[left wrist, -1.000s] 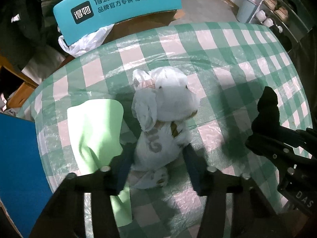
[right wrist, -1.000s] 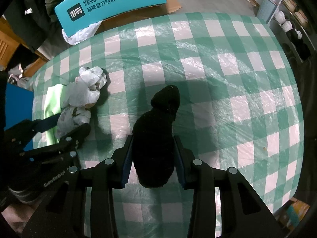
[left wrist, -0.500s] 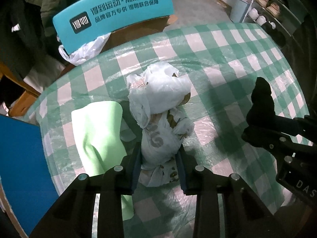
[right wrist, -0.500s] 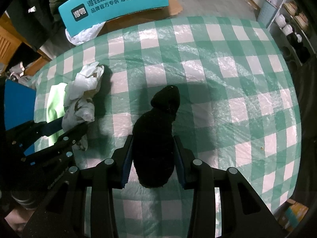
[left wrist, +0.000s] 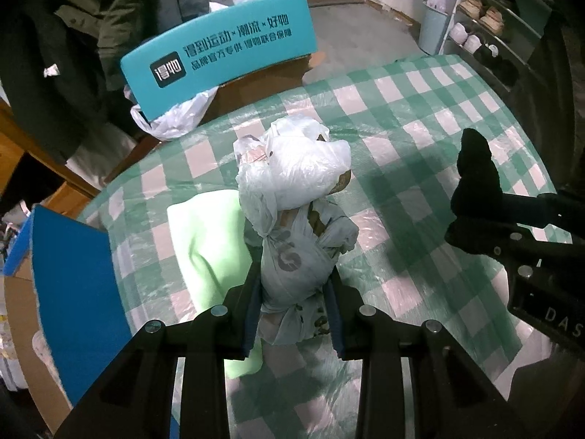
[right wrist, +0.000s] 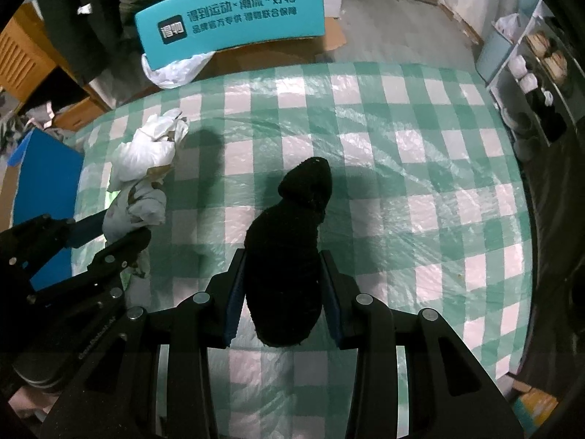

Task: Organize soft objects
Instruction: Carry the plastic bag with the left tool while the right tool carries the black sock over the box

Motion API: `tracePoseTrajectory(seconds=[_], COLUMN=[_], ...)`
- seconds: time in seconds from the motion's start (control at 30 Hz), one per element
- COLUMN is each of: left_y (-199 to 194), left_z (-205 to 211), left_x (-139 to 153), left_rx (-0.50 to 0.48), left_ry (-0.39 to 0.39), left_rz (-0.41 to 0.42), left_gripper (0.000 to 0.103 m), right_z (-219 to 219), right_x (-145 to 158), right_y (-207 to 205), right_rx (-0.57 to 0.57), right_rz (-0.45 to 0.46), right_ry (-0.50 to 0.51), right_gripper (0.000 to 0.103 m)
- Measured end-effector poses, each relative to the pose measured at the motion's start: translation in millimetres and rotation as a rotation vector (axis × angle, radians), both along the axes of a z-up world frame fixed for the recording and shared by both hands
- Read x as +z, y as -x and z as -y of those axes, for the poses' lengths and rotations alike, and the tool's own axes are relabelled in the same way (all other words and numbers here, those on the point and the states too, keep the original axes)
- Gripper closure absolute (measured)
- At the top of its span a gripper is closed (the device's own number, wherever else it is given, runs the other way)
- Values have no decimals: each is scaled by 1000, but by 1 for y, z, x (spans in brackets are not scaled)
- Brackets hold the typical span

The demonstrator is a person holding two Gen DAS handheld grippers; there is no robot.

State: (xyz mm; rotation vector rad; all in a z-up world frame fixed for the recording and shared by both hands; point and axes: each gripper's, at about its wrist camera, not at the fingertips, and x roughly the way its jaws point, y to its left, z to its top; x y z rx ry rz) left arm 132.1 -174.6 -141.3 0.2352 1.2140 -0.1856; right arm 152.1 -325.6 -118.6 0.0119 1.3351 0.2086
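Observation:
My left gripper (left wrist: 294, 285) is shut on a knotted white plastic bag bundle (left wrist: 296, 190) and holds it above the green-and-white checked table (left wrist: 420, 117); the bundle also shows in the right wrist view (right wrist: 146, 168). A light green cloth (left wrist: 212, 234) lies on the table to the bundle's left. My right gripper (right wrist: 283, 292) is shut on a black fuzzy sock (right wrist: 289, 252) and holds it above the table's middle. The sock shows at the right of the left wrist view (left wrist: 475, 172).
A blue box (left wrist: 69, 292) stands at the table's left edge. A teal sign board (left wrist: 219, 55) and a white plastic bag (left wrist: 172, 117) sit behind the far edge. Shoe shelves (right wrist: 541, 84) stand at the right.
My left gripper closed on the plastic bag bundle and lifted it off the table. My right gripper kept its hold on the black sock and rose slightly.

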Motion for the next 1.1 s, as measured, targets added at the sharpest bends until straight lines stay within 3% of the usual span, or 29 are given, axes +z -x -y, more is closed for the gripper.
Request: tracePoseTrajectory(seconds=[0.5, 1.1], left_y=[34, 74], left_z=[-19, -56], left_x=[40, 78], left_rx=[11, 52], left_ry=[-7, -29], left_rz=[70, 150], left_gripper=[71, 71], right_z=[-17, -56], right_x=[47, 77], right_y=[29, 54], right_rx=[89, 201], right_rz=[99, 158], right_ry=[15, 5], right_gripper=[66, 66])
